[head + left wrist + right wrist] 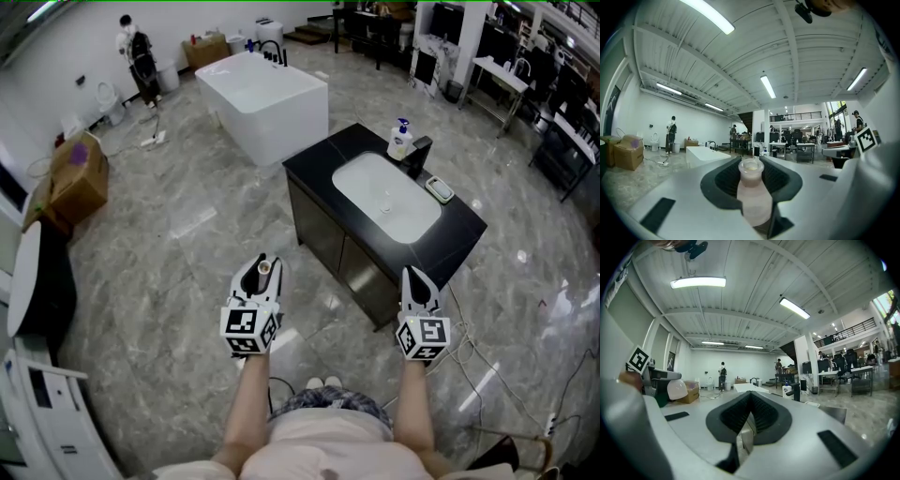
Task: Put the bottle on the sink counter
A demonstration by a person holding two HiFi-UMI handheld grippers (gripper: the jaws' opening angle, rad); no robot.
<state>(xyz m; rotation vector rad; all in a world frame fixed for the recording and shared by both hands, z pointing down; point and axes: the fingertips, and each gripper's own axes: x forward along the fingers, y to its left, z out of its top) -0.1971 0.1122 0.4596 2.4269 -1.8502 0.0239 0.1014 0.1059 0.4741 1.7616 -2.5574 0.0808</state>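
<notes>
Found clamped in L gripper [263,266]: pale pink bottle [752,194], neck toward jaw tips, jaws clenched on its body. Held in mid-air over grey marble floor [187,262], well apart from black sink tabletop [459,232]. Found on R gripper [413,275]: jaws pressed together, nothing betw. them. Held level and side by side, ahead of person's torso. Seen on tabletop: white basin [384,199], black faucet [418,156], pump soap dispenser [400,141] just beside faucet, small dish [439,190] near basin edge. Seen beyond: white bathtub [267,94], cardboard box [80,178], person [139,56] standing by far wall.
</notes>
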